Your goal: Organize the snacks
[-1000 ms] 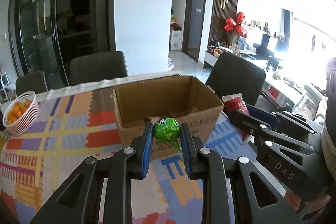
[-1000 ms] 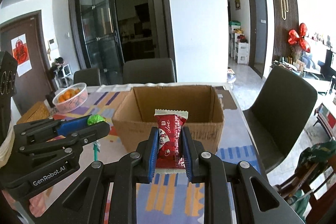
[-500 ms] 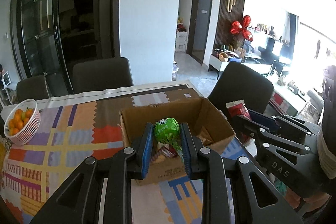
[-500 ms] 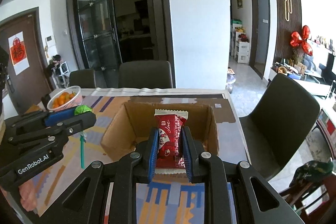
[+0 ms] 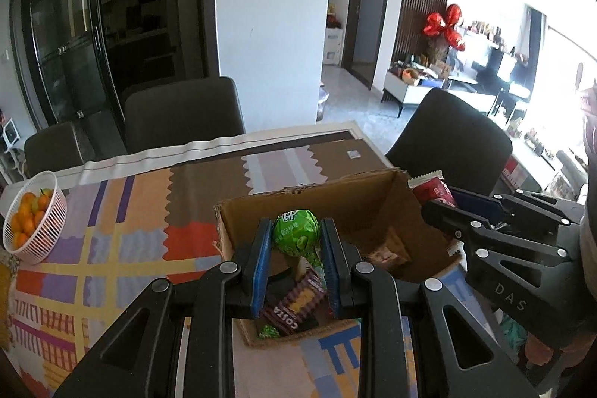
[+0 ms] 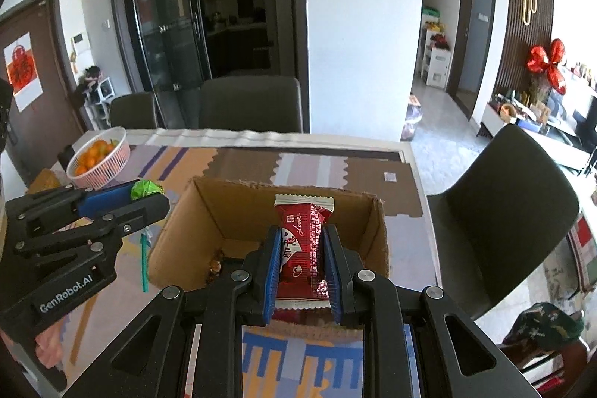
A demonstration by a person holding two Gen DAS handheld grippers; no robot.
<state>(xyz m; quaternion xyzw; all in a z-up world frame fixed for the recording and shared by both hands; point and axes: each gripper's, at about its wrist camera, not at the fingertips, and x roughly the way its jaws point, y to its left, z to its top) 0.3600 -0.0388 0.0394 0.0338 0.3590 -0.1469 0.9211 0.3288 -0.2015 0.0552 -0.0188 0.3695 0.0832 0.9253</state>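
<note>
left tool (image 5: 294, 241) pinches a green lollipop (image 5: 296, 234) above the open box (image 5: 337, 200), which holds a brown cookie pack (image 5: 294, 301). right tool (image 6: 301, 248) pinches a red snack bar (image 6: 302, 241) over the box's near edge. a fruit basket (image 5: 35, 215) sits well apart on the counter (image 5: 123, 211).
</note>
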